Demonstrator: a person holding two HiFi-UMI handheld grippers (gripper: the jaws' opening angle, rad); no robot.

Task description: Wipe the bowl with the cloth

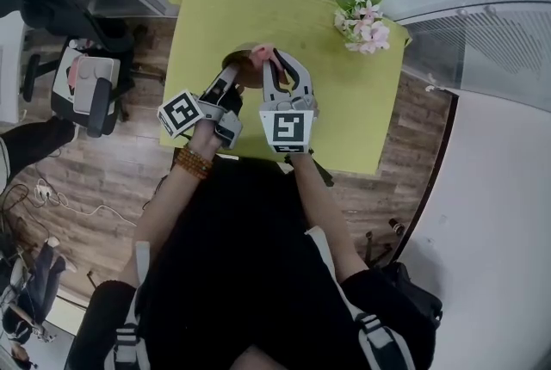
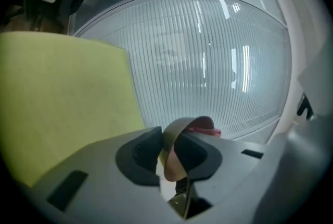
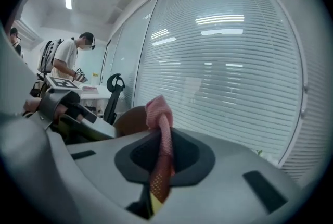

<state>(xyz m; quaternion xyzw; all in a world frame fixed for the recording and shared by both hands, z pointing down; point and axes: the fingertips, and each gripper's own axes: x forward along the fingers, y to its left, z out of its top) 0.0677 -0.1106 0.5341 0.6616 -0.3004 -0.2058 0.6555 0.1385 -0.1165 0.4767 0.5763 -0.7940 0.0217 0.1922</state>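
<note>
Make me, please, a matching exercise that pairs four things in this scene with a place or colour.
Things:
1. bowl
2. cloth
3. flowers
4. table

Place or colour:
A. yellow-green
B. clamped in the right gripper
C. at the table's far right corner
D. rim clamped in the left gripper

Pairs: 1-D, 2-B, 3-C, 4-A.

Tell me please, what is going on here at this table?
A person works over a yellow-green table with a gripper in each hand. The left gripper is shut on the rim of a brown bowl. The right gripper is shut on a pink cloth, whose end is right by the bowl. A bunch of flowers lies at the table's far corner.
</note>
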